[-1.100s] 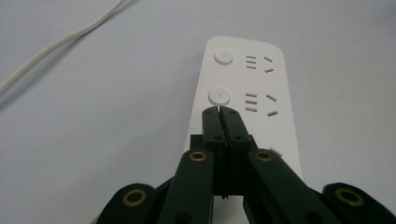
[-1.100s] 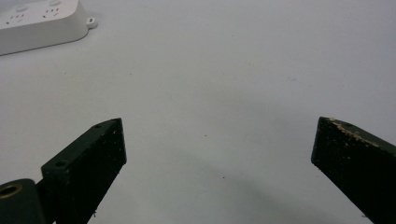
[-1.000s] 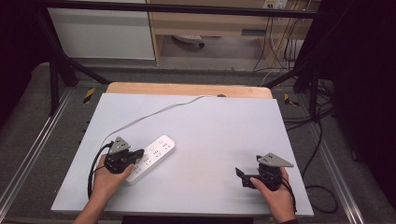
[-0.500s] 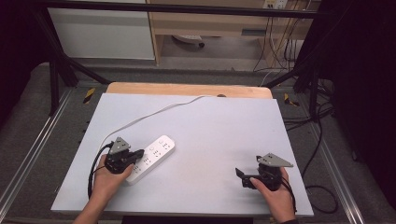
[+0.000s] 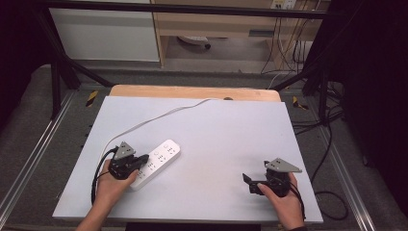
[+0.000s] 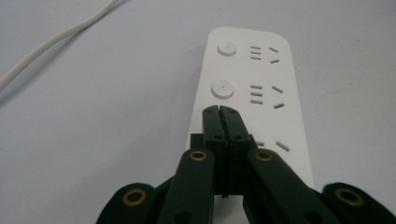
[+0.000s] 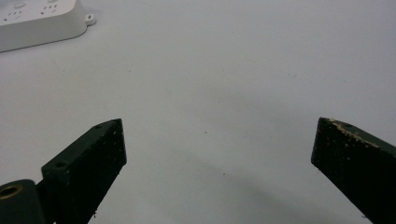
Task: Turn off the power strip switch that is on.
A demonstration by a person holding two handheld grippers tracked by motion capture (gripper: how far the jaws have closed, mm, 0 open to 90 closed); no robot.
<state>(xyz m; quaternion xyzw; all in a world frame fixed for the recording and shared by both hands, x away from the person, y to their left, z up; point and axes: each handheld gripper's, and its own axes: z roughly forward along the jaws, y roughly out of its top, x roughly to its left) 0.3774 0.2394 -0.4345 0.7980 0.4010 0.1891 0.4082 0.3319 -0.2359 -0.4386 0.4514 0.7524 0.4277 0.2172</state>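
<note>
Power strip lies on the table at lower left of the high view, its cord running to upper centre; left gripper over its near end, right gripper well apart at lower right.

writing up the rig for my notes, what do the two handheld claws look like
Both are black. The left claw and the right claw each carry a grey three-cornered plate on top and trail a black cable. In the left gripper view, the arms behind the jaws show brass-coloured rivets. The right jaws' pads look scuffed with pale specks. No sleeves show.

power strip's near end under fingers
</note>
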